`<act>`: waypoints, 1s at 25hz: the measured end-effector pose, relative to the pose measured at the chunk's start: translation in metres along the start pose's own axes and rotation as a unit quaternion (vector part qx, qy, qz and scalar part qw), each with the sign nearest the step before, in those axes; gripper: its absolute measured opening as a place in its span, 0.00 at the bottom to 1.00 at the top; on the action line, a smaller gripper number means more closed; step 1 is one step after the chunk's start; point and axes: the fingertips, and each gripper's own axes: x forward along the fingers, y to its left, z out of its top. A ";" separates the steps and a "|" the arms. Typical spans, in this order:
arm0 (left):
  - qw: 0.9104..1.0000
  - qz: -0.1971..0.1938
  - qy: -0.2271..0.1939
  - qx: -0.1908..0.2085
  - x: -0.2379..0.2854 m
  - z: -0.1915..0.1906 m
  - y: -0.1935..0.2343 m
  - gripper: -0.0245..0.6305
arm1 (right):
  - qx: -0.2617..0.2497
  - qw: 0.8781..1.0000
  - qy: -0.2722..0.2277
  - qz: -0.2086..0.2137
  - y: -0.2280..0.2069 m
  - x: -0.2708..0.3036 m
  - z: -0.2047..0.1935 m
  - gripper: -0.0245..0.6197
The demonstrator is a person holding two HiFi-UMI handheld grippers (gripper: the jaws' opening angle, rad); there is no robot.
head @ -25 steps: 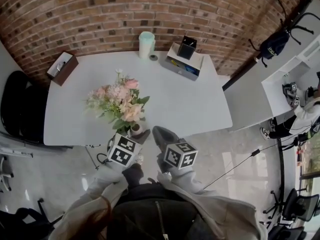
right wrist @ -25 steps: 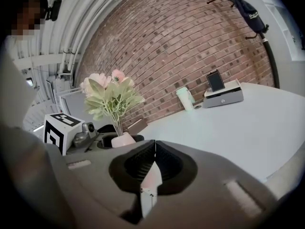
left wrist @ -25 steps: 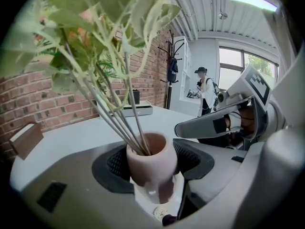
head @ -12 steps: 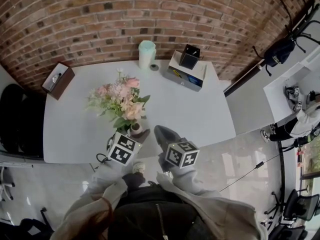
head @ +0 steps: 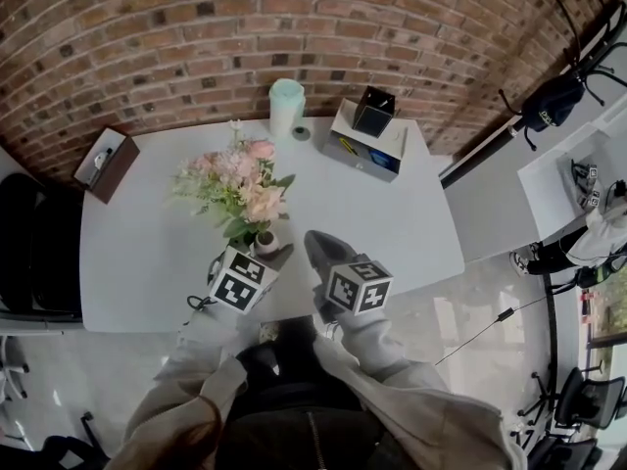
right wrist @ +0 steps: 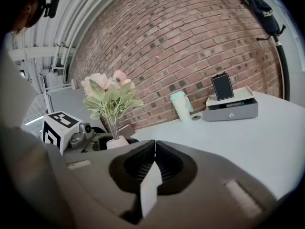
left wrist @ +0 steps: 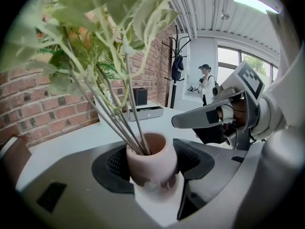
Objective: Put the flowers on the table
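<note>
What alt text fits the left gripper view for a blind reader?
The left claw grips a small pink pot of green stems. Behind it lie a white table and a brick wall; the right claw is at the right.

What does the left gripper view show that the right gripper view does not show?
Only the left gripper view: the left gripper clamped on the pink vase seen from close, and a person standing far off by the windows. Only the right gripper view: the right gripper with its jaws shut on nothing, the left gripper's marker cube, and the whole bouquet with its pink blossoms. Both: the brick wall, the white table, the grey drawer box and the coat rack.
</note>
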 end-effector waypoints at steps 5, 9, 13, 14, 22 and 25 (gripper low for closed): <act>1.000 0.001 0.009 -0.009 0.021 0.002 0.016 0.43 | -0.005 1.000 0.004 -0.007 -0.018 0.012 0.012 0.04; 1.000 0.001 0.016 -0.011 0.042 0.006 0.031 0.43 | -0.007 1.000 0.018 -0.006 -0.034 0.027 0.017 0.04; 1.000 0.009 0.021 -0.016 0.066 0.012 0.050 0.43 | -0.010 1.000 0.025 -0.001 -0.049 0.045 0.025 0.04; 1.000 0.013 0.019 -0.018 0.072 0.015 0.055 0.43 | -0.011 1.000 0.026 -0.001 -0.053 0.050 0.027 0.04; 0.998 0.042 0.021 -0.035 0.112 0.016 0.085 0.43 | 0.000 0.999 0.045 0.005 -0.083 0.079 0.032 0.04; 0.998 0.050 0.019 -0.036 0.122 0.016 0.095 0.43 | 0.004 0.999 0.051 0.009 -0.090 0.085 0.033 0.04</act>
